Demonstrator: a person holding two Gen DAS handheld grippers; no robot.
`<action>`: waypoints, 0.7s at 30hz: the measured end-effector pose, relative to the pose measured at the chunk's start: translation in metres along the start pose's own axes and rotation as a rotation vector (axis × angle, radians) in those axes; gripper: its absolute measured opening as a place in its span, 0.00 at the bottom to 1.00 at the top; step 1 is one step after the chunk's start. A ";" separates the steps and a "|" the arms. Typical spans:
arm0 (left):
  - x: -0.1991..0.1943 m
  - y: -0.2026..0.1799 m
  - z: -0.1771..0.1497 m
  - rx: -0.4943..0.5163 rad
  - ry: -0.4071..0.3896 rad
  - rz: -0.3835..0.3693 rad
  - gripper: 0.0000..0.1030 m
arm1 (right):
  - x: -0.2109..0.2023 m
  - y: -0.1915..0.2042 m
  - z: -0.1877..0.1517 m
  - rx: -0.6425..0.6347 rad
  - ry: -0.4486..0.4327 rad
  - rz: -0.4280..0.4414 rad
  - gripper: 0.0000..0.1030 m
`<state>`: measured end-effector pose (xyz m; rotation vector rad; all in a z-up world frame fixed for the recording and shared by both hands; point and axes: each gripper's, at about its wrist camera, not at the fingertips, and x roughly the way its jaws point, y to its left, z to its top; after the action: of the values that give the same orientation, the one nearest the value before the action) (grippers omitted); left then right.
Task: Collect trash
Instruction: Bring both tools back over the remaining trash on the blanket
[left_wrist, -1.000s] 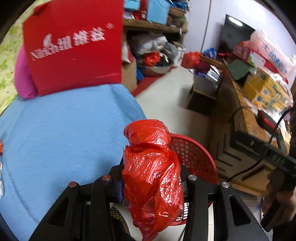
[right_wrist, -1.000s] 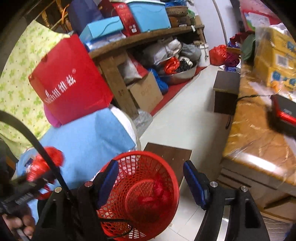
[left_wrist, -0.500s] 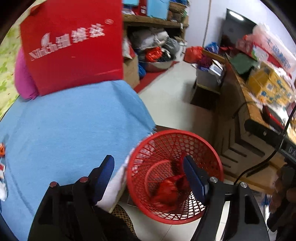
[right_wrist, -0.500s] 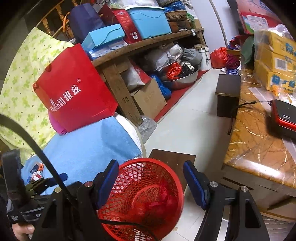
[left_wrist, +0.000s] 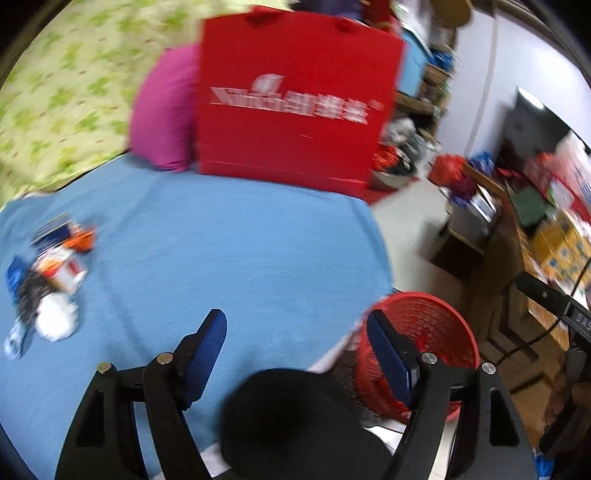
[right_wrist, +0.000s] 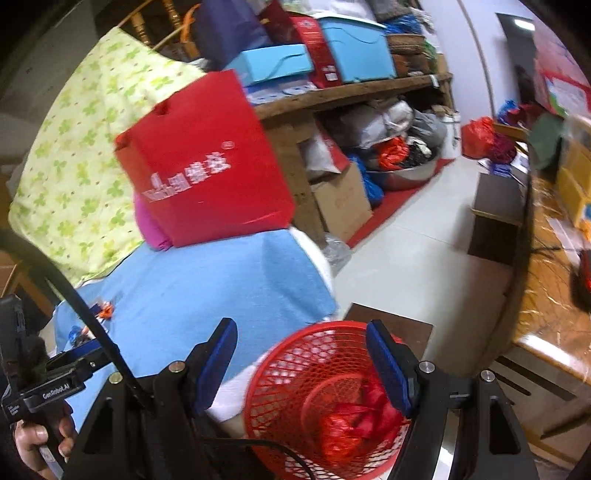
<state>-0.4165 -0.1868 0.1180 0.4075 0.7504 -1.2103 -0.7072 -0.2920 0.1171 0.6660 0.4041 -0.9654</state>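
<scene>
A red mesh basket (right_wrist: 325, 391) stands on the floor by the blue-covered bed (left_wrist: 229, 251); it also shows in the left wrist view (left_wrist: 436, 332). A crumpled red plastic bag (right_wrist: 354, 421) lies inside it. A heap of wrappers and a white wad (left_wrist: 48, 280) lies on the bed at the left. My left gripper (left_wrist: 295, 332) is open and empty above the bed's edge. My right gripper (right_wrist: 301, 343) is open and empty above the basket.
A red paper bag (left_wrist: 295, 103) and a pink pillow (left_wrist: 162, 110) stand at the bed's far side. A wooden table (right_wrist: 546, 295) is at the right, cluttered shelves (right_wrist: 351, 92) behind. A dark stool (right_wrist: 495, 218) stands on the pale floor.
The red plastic bag left my left gripper and dropped into the basket. The left gripper then swung left over the bed, bringing the wrapper heap into view. The right gripper stayed open above the basket.
</scene>
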 end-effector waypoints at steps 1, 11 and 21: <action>-0.005 0.010 -0.003 -0.018 -0.008 0.014 0.77 | 0.001 0.006 0.000 -0.009 0.001 0.007 0.73; -0.047 0.144 -0.049 -0.242 -0.055 0.235 0.77 | 0.026 0.095 -0.005 -0.151 0.064 0.134 0.73; -0.058 0.254 -0.097 -0.438 -0.057 0.436 0.78 | 0.068 0.217 -0.032 -0.341 0.188 0.297 0.73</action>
<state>-0.2157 -0.0020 0.0650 0.1578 0.8029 -0.6233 -0.4871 -0.2258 0.1265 0.4886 0.6017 -0.5365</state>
